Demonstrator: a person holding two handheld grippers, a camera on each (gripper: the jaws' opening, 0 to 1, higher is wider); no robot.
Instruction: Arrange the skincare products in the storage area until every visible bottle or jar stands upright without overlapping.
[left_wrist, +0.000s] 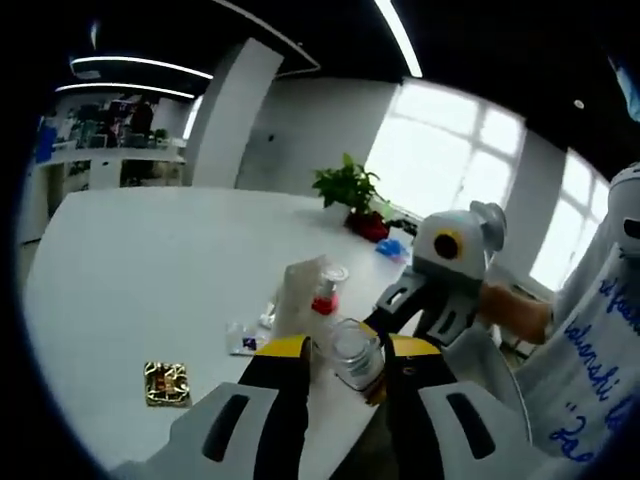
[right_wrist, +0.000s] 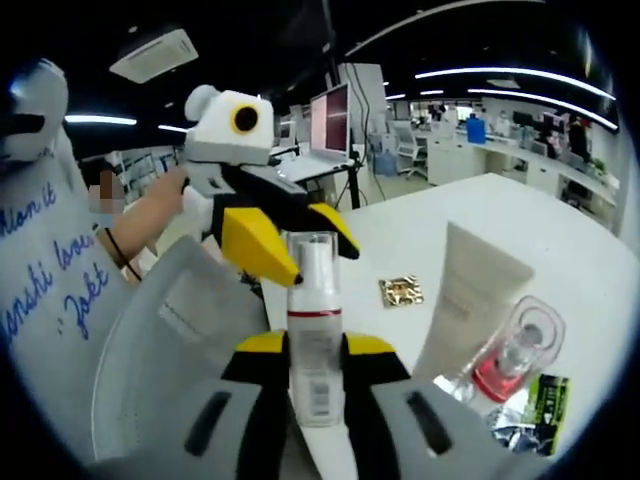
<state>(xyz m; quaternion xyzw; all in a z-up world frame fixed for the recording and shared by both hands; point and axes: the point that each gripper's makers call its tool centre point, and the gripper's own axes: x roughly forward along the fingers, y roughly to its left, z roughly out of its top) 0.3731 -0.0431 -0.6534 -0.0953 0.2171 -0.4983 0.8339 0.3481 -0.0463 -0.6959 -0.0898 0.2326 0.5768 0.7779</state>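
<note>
Left gripper view: the left gripper (left_wrist: 345, 360), black jaws with yellow tips, rises from 6 o'clock and is clenched on a small clear glass jar (left_wrist: 357, 353) sitting between the tips. Just past it, toward 12 o'clock, stand a pale translucent tube (left_wrist: 300, 295) and a clear bottle with a red band (left_wrist: 327, 287), close together on the white tabletop (left_wrist: 160, 270). A gold foil square packet (left_wrist: 167, 383) lies at 9 o'clock of the jaws, well apart from the bottles. Small clear sachets (left_wrist: 243, 340) lie between packet and tube. The other gripper enters from 3 o'clock, a person's hand (left_wrist: 515, 312) behind it. A potted green plant (left_wrist: 349, 190) sits at the table's far edge.

Right gripper view: the right gripper (right_wrist: 315, 375) grasps a tall clear pump bottle with a red band and barcode label (right_wrist: 314, 330), upright between its yellow tips. At 3 o'clock, a cream-coloured squeeze tube (right_wrist: 465, 300) stands cap-down; beside it the red-banded clear bottle (right_wrist: 512, 360) is seen tilted. A black-and-green sachet (right_wrist: 545, 400) lies at 4 o'clock. The gold packet (right_wrist: 401, 291) lies farther off, at 1 o'clock. The left gripper comes in from 10 o'clock, angled downward, held by a bare forearm (right_wrist: 150, 215) with a dark wristband.
</note>
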